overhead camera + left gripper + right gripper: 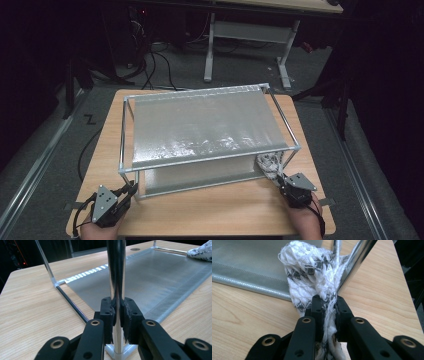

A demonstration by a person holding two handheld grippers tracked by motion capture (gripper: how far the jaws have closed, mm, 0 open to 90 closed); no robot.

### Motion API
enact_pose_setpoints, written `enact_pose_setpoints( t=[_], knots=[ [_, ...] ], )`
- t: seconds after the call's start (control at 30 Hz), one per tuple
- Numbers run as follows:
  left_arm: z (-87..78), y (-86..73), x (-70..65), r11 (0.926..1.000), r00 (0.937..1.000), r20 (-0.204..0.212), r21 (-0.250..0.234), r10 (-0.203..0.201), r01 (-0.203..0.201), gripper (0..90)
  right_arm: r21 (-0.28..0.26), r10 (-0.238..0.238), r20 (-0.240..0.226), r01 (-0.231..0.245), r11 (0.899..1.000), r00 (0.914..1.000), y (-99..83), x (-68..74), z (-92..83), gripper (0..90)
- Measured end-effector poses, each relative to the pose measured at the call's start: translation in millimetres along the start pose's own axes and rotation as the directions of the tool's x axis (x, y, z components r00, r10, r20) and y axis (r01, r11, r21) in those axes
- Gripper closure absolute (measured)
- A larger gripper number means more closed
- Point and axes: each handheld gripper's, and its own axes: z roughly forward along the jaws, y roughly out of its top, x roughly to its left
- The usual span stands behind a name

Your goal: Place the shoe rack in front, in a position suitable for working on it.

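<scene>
Dark workshop floor and cabling surround a light wooden table [210, 212] on which stands a chrome tube rack [122, 132] with two grey mesh shelves [200, 127]. Left gripper [131, 189]: jaws closed on the rack's near-left upright post [116, 272], just above its white corner fitting [120, 352]; this grip probably steadies the frame against any pull from the other hand. Right gripper [279, 178]: jaws clamped on a white-and-black woven cloth [312, 275], which lies bunched at the rack's near-right corner, against the chrome post [357, 257] and at the edge of the lower shelf [249, 267]. Holding the cloth low at the corner suggests it is being placed on, or drawn off, that shelf; which of the two cannot be judged.

High view: overall layout, both hands at opposite near corners. Left gripper view: pads pressing the post, with the cloth far off at upper right [201, 251]. Right gripper view: frayed weave pinched between the pads.
</scene>
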Motion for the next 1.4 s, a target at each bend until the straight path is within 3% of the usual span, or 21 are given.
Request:
enact_pose_setpoints(
  t=[0.07, 0.1, 0.13, 0.23, 0.37, 0.43, 0.47, 0.5, 0.53, 0.7, 0.83, 0.97, 1.03, 1.07, 1.13, 1.23, 1.27, 1.4],
  knots=[
    [0.0, -0.1, 0.0, 1.0, 1.0, 0.0, 0.0, -0.001, 0.001, 79.4, 0.002, 0.004, -0.005, -0.004, 1.0, 1.0, -0.3, 0.4, 0.2, 79.9],
    [0.0, -0.1, 0.0, 1.0, 1.0, 0.0, 0.0, -0.001, 0.001, 79.4, 0.007, 0.011, -0.025, -0.01, 1.0, 0.9996, -0.4, 0.1, 0.5, 74.0],
    [0.0, 0.1, 0.0, 1.0, 1.0, 0.0, 0.0, -0.001, 0.001, 79.4, 0.02, 0.034, -0.054, -0.033, 0.999, 0.998, -1.1, 0.4, 2.8, 58.3],
    [0.0, 0.1, -0.1, 1.0, 1.0, 0.0, 0.0, -0.001, 0.001, 79.4, 0.032, 0.065, -0.092, -0.062, 0.998, 0.9936, -0.7, 1.1, 6.5, 45.8],
    [0.0, 0.1, -0.3, 1.0, 1.0, -0.001, 0.002, 0.002, -0.002, 79.3, 0.058, 0.068, -0.117, -0.061, 0.996, 0.9908, -1.2, 3.6, 11.8, 49.7],
    [0.1, 0.2, -0.3, 1.0, 1.0, 0.0, 0.002, 0.001, -0.001, 79.3, 0.072, 0.064, -0.12, -0.056, 0.996, 0.9907, -1.8, 3.9, 13.8, 59.3],
    [0.1, 0.2, -0.3, 1.0, 1.0, 0.0, 0.002, 0.001, -0.001, 79.3, 0.073, 0.062, -0.123, -0.053, 0.996, 0.9904, -1.9, 4.0, 13.8, 59.3],
    [0.2, 0.1, -0.4, 1.0, 1.0, 0.0, 0.002, 0.002, -0.002, 79.3, 0.072, 0.063, -0.119, -0.055, 0.996, 0.9909, -1.4, 3.7, 12.9, 72.5],
    [0.2, 0.1, -0.4, 1.0, 1.0, 0.0, 0.002, 0.002, -0.002, 79.3, 0.07, 0.071, -0.119, -0.063, 0.996, 0.9903, -1.1, 3.3, 12.0, 75.1],
    [0.2, 0.3, -0.3, 1.0, 1.0, 0.0, 0.002, 0.002, -0.002, 79.4, 0.044, 0.077, -0.073, -0.074, 0.996, 0.9943, 0.0, -2.2, 5.6, 77.6],
    [0.1, 0.6, -0.2, 1.0, 1.0, 0.001, 0.001, 0.001, -0.001, 79.4, 0.007, 0.083, -0.045, -0.083, 0.997, 0.9955, 2.7, -7.0, -2.1, 77.5],
    [0.2, 0.6, -0.1, 1.0, 1.0, 0.001, 0.001, 0.003, -0.003, 79.4, -0.05, 0.078, -0.017, -0.078, 0.996, 0.9968, 9.2, -9.3, -13.9, 77.2],
    [0.2, 0.5, -0.1, 1.0, 1.0, 0.002, 0.0, 0.003, -0.003, 79.4, -0.107, 0.077, 0.007, -0.076, 0.991, 0.997, 16.9, -10.4, -25.6, 77.2],
    [0.2, 0.6, -0.1, 1.0, 1.0, 0.001, 0.0, 0.004, -0.004, 79.4, -0.107, 0.077, 0.007, -0.076, 0.991, 0.997, 16.9, -10.4, -25.6, 77.2],
    [0.2, 0.6, -0.1, 1.0, 1.0, 0.002, 0.0, 0.005, -0.005, 79.4, -0.178, 0.078, 0.036, -0.07, 0.982, 0.9963, 25.0, -11.4, -39.7, 77.2],
    [0.3, 0.5, 0.0, 1.0, 1.0, 0.002, 0.0, 0.005, -0.005, 79.4, -0.212, 0.079, 0.047, -0.068, 0.975, 0.9957, 29.0, -12.1, -47.6, 77.2],
    [0.4, 0.5, 0.1, 1.0, 1.0, 0.002, 0.001, 0.005, -0.005, 79.4, -0.255, 0.078, 0.065, -0.059, 0.965, 0.9948, 33.1, -12.5, -56.4, 77.3],
    [0.4, 0.7, 0.1, 1.0, 1.0, 0.002, 0.001, 0.005, -0.005, 79.4, -0.27, 0.081, 0.079, -0.056, 0.961, 0.9936, 35.0, -12.8, -60.4, 77.3]
  ],
)
